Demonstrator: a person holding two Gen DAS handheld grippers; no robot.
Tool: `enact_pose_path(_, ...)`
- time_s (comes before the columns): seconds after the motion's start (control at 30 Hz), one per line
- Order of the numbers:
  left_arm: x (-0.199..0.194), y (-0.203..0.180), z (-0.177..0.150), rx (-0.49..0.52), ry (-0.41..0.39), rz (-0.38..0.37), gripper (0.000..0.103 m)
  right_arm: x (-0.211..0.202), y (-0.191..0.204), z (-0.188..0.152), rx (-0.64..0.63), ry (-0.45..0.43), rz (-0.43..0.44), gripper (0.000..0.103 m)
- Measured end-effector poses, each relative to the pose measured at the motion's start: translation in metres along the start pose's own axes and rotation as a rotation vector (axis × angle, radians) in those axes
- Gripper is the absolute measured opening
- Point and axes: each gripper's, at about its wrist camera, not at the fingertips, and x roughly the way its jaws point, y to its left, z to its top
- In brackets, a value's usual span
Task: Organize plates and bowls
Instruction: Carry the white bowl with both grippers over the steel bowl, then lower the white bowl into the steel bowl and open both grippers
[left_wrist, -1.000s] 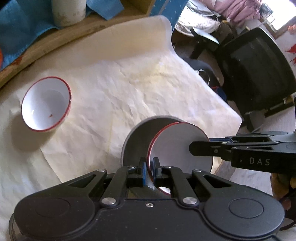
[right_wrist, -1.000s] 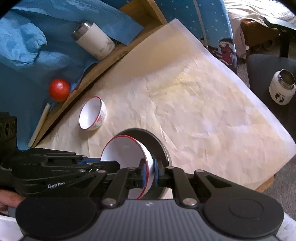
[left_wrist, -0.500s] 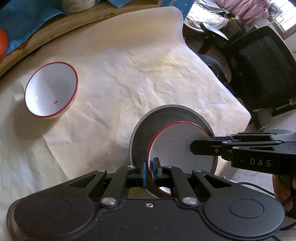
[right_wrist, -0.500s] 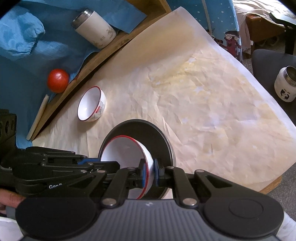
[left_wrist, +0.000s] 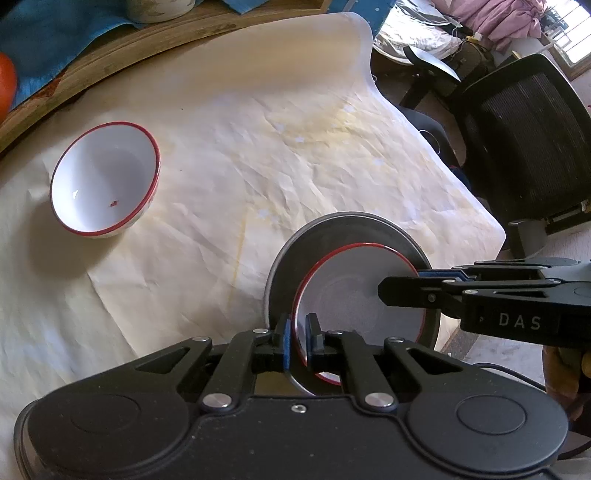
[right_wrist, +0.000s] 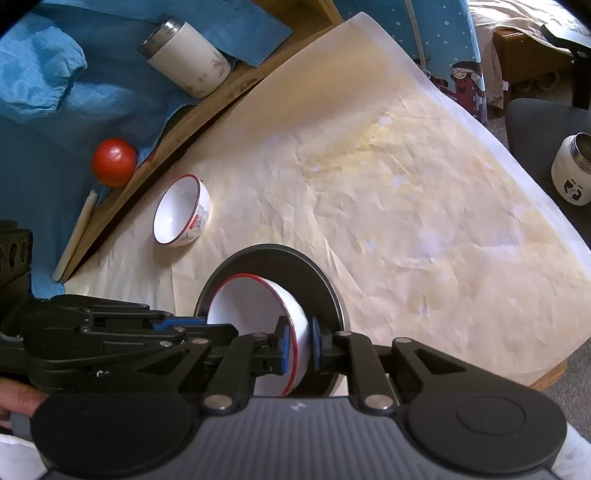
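Observation:
A white bowl with a red rim (left_wrist: 354, 291) (right_wrist: 251, 314) sits in a dark grey plate (left_wrist: 332, 230) (right_wrist: 288, 262) at the near edge of the paper-covered table. My left gripper (left_wrist: 298, 338) is shut on the bowl's near rim. My right gripper (right_wrist: 298, 345) is shut on the opposite rim; its fingers (left_wrist: 406, 291) reach in from the right in the left wrist view. A second red-rimmed white bowl (left_wrist: 105, 179) (right_wrist: 183, 212) stands apart at the far left of the paper.
A wooden tray edge (right_wrist: 207, 110) borders the paper, with blue cloth, a white tumbler (right_wrist: 184, 55) and a red ball (right_wrist: 113, 161) behind it. A black chair (left_wrist: 524, 140) and a white jar (right_wrist: 572, 170) stand past the table's right edge.
Both grippers, the bowl and the plate have come lower, closer to the table. The right gripper's jaws now stand a little wider on the bowl's rim.

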Motion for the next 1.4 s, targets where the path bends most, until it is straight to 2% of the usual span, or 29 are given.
enact_pose_path(0.37,-0.008,0.002,-0.002,-0.005,-0.027,-0.002,0.012,-0.004,0.002,0.001,-0.01,-0.008,-0.018,0.023)
enact_pose_path(0.77,-0.036,0.014,-0.002,-0.042,-0.124,-0.033,0.017,-0.023,0.015,0.004,-0.07,-0.034,-0.027,0.032)
enact_pose_path(0.87,-0.044,0.02,-0.002,-0.072,-0.156,-0.029,0.018,-0.028,0.022,0.007,-0.088,-0.052,-0.022,0.036)
enact_pose_path(0.9,-0.047,0.024,-0.002,-0.087,-0.168,-0.027,0.02,-0.028,0.024,0.009,-0.094,-0.058,-0.017,0.04)
enact_pose_path(1.0,-0.057,0.038,-0.004,-0.155,-0.218,-0.008,0.029,-0.027,0.031,0.012,-0.115,-0.062,-0.007,0.051)
enact_pose_path(1.1,-0.067,0.057,-0.007,-0.257,-0.281,0.015,0.047,-0.022,0.038,0.015,-0.131,-0.057,0.002,0.061)
enact_pose_path(1.13,-0.071,0.064,-0.008,-0.293,-0.304,0.028,0.056,-0.021,0.04,0.017,-0.138,-0.056,0.004,0.066)
enact_pose_path(1.2,-0.077,0.076,-0.011,-0.354,-0.341,0.051,0.063,-0.018,0.046,0.019,-0.154,-0.06,0.008,0.074)
enact_pose_path(1.27,-0.081,0.085,-0.016,-0.399,-0.362,0.068,0.075,-0.015,0.05,0.02,-0.171,-0.066,0.012,0.081)
enact_pose_path(1.4,-0.087,0.105,-0.026,-0.485,-0.382,0.113,0.09,-0.007,0.061,0.024,-0.199,-0.08,0.016,0.093)
